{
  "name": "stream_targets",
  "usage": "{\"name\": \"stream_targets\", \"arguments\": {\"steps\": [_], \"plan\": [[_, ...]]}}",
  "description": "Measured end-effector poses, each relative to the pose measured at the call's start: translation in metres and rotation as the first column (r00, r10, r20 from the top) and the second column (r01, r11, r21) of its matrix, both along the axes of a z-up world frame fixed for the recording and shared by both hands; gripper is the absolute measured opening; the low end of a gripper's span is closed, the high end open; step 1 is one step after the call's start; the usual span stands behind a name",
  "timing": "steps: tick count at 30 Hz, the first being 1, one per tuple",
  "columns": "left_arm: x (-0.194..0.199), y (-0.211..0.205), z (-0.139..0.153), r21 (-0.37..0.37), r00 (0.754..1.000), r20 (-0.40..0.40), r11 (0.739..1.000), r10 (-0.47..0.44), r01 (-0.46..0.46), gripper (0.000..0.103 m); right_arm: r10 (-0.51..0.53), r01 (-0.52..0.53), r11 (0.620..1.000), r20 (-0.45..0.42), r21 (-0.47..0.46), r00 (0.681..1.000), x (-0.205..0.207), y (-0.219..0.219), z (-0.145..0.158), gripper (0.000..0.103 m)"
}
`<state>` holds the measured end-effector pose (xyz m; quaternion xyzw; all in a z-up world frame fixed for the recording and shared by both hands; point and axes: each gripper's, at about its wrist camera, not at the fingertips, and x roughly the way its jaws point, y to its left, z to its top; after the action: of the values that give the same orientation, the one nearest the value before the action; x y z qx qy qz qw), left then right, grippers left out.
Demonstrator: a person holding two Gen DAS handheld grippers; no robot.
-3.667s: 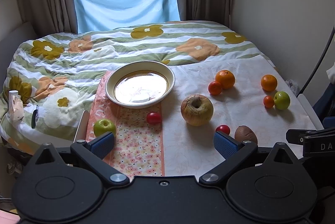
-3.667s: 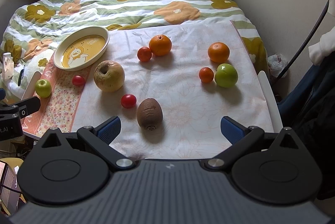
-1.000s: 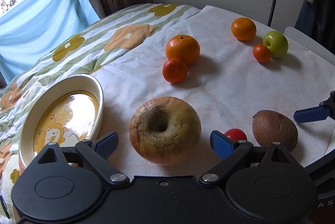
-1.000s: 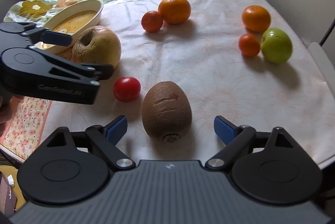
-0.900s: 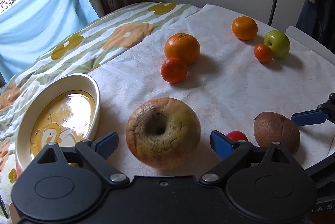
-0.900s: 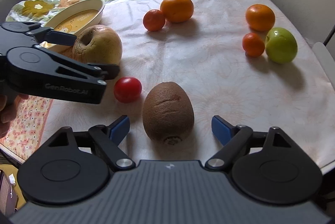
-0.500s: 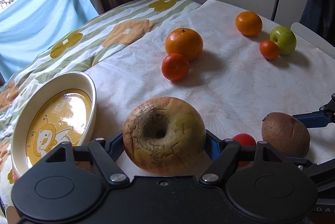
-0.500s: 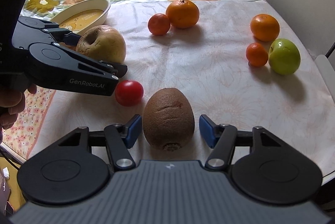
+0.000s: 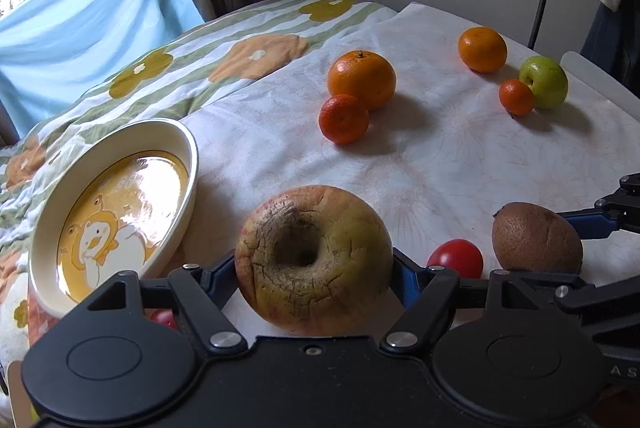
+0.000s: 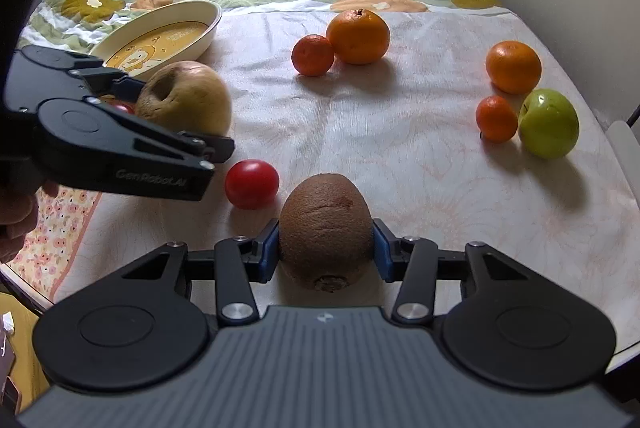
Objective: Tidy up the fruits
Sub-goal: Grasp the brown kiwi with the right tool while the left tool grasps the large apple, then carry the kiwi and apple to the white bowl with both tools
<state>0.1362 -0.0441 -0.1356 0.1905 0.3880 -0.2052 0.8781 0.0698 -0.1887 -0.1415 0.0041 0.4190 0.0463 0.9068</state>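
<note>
My left gripper (image 9: 314, 274) is shut on the big wrinkled yellow apple (image 9: 314, 258), which also shows in the right wrist view (image 10: 186, 98). My right gripper (image 10: 325, 252) is shut on the brown kiwi (image 10: 325, 232), seen from the left wrist too (image 9: 536, 238). Both fruits are at the cloth's surface. A cherry tomato (image 10: 251, 183) lies between them. The cream dish with a yellow cartoon bottom (image 9: 176, 144) sits just left of the apple.
Farther back lie a large orange (image 10: 358, 35) with a small mandarin (image 10: 312, 54). At the right are another orange (image 10: 513, 66), a small mandarin (image 10: 496, 118) and a green apple (image 10: 549, 122). Another red tomato (image 9: 164, 317) peeks under my left gripper.
Both grippers have closed: the left pads now press the apple, the right pads press the kiwi. Both moved slightly forward around their fruit.
</note>
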Motion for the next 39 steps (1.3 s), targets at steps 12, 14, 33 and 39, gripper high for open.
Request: {"name": "stream_targets", "arguments": {"steps": [12, 14, 33, 39], "plan": [[-0.020, 0.013, 0.037, -0.081, 0.989, 0.037, 0.987, 0.140, -0.137, 0.079, 0.050, -0.050, 0.999, 0.034, -0.004, 0.998, 0.008, -0.011, 0.028, 0.060], [-0.023, 0.015, 0.047, -0.093, 0.985, 0.047, 0.982, 0.169, -0.164, 0.079, 0.065, -0.065, 0.998, 0.043, -0.005, 0.997, 0.010, -0.012, 0.038, 0.061], [0.011, 0.071, 0.121, -0.170, 0.877, 0.128, 0.881, 0.464, -0.441, 0.079, 0.303, -0.304, 0.953, 0.138, -0.019, 0.943, 0.101, 0.028, 0.129, 0.060], [0.048, 0.100, 0.115, -0.145, 0.866, 0.126, 0.873, 0.483, -0.466, 0.079, 0.338, -0.343, 0.939, 0.124, 0.021, 0.933, 0.150, 0.067, 0.129, 0.060]]}}
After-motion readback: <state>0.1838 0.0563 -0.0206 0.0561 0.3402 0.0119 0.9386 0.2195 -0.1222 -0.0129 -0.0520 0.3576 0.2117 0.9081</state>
